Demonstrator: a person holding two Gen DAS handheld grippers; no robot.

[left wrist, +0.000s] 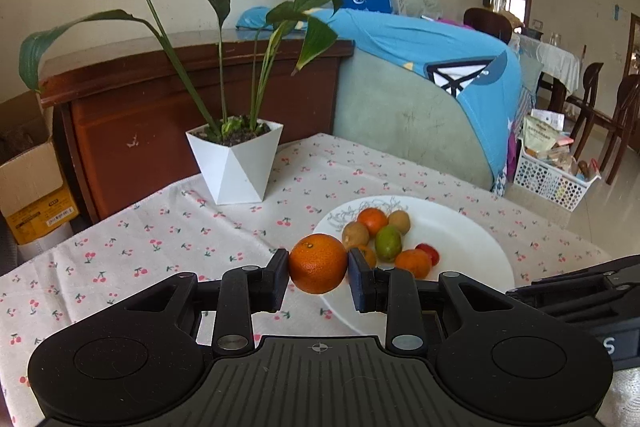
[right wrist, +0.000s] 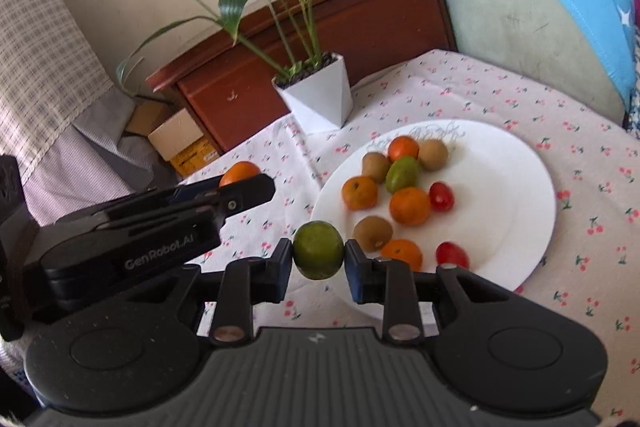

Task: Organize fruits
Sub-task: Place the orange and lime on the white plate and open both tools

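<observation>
My left gripper (left wrist: 318, 273) is shut on an orange tangerine (left wrist: 318, 263) and holds it above the left rim of the white plate (left wrist: 480, 247). My right gripper (right wrist: 319, 259) is shut on a green citrus fruit (right wrist: 319, 250) above the plate's near-left rim (right wrist: 520, 195). The plate holds several fruits: tangerines (right wrist: 409, 205), kiwis (right wrist: 373, 232), a green citrus (right wrist: 402, 174) and red tomatoes (right wrist: 441, 195). In the right wrist view the left gripper's body (right wrist: 160, 223) reaches in from the left, its tangerine (right wrist: 239, 172) partly hidden behind it.
A white angular pot with a leafy plant (left wrist: 234, 163) stands on the cherry-print tablecloth (left wrist: 160, 239) behind the plate. A brown wooden cabinet (left wrist: 180, 99) and a sofa with a blue cover (left wrist: 420, 67) lie beyond the table. A white basket (left wrist: 552, 179) sits on the floor at right.
</observation>
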